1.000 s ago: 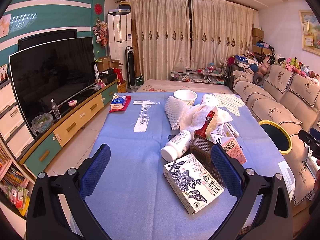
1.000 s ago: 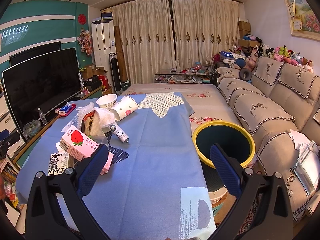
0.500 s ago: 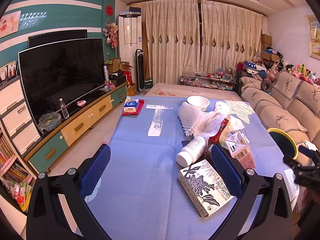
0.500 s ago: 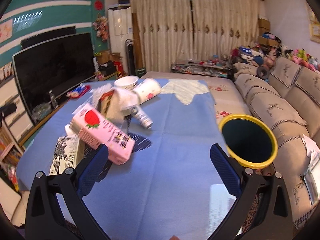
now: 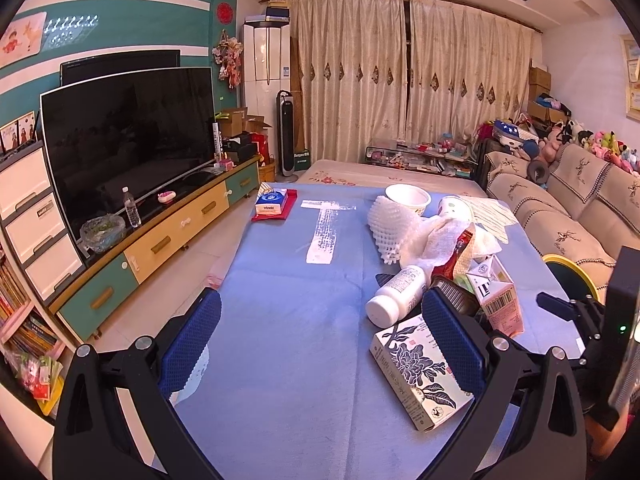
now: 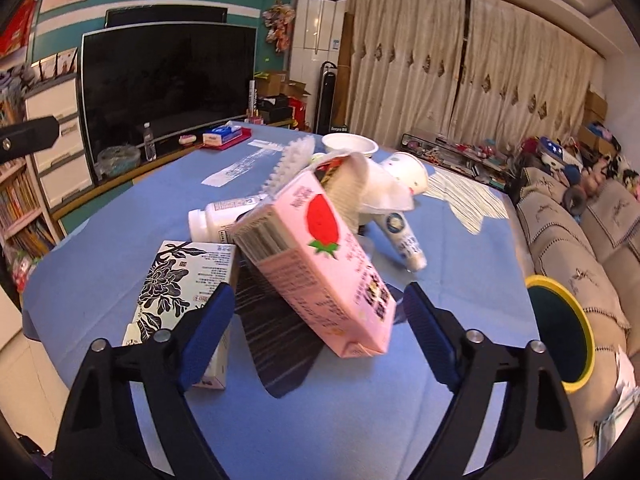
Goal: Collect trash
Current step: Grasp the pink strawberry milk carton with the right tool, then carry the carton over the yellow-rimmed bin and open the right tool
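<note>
The right gripper (image 6: 316, 320) is closing its still-apart fingers around the leaning pink strawberry carton (image 6: 320, 264) between them, which may topple off the heap if nudged; the left gripper (image 5: 320, 344) fingers gape over bare surface (image 5: 280, 320).

The left gripper (image 5: 320, 344), jaws wide apart, hovers over the blue tablecloth (image 5: 288, 320) beside a floral box (image 5: 416, 372).

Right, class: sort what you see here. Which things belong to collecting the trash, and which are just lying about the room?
Belongs to the job:
pink strawberry carton
flower-print box
white bottle
paper cup
yellow-rimmed bin
right tool, closing around the carton

Just lying about:
television
water bottle
sofa
curtains
</note>
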The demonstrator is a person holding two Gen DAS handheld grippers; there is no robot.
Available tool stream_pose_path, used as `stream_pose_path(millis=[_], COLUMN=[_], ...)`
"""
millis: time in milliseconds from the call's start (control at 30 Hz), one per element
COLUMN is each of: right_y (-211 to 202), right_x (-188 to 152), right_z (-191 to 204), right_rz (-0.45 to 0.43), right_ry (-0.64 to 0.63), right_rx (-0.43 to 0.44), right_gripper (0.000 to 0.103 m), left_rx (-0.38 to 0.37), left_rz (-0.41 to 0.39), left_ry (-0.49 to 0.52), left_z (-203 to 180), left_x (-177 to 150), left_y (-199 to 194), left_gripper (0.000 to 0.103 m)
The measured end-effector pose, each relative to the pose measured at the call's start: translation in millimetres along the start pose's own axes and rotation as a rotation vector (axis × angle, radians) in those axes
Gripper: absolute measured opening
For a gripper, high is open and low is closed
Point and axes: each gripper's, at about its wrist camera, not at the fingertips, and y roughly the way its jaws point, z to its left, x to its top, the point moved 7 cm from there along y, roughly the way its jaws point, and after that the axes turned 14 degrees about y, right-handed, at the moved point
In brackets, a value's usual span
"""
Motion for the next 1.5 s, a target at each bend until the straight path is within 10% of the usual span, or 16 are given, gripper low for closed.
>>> stream_pose_path(millis=[467,833,1133,1500], right_y=[20,-19,-36,41], right_x=[24,51,72,50], right_z=[-3,-77,-203,-381], right_rz=[-0.043,-0.043,-0.114,0.012], right_ry=[-0.029,0.276,0.408,0.641], right_rx=[-0.055,0.139,-0.043,-0.219], right_gripper=[0.049,0.043,0.038,0.038], left_rx=[-0.009,-0.020,-0.037,-0.051], left_rz=[0.022,0.034,0.061,0.126], left_ry=[-0.011,-0.002,0.039,0.079], left_z=[6,-3,-28,-75], left_x=[-9,-9,-2,3], left_y=[10,16,29,62], left_gripper=[0.099,0.099,0.099,0.099])
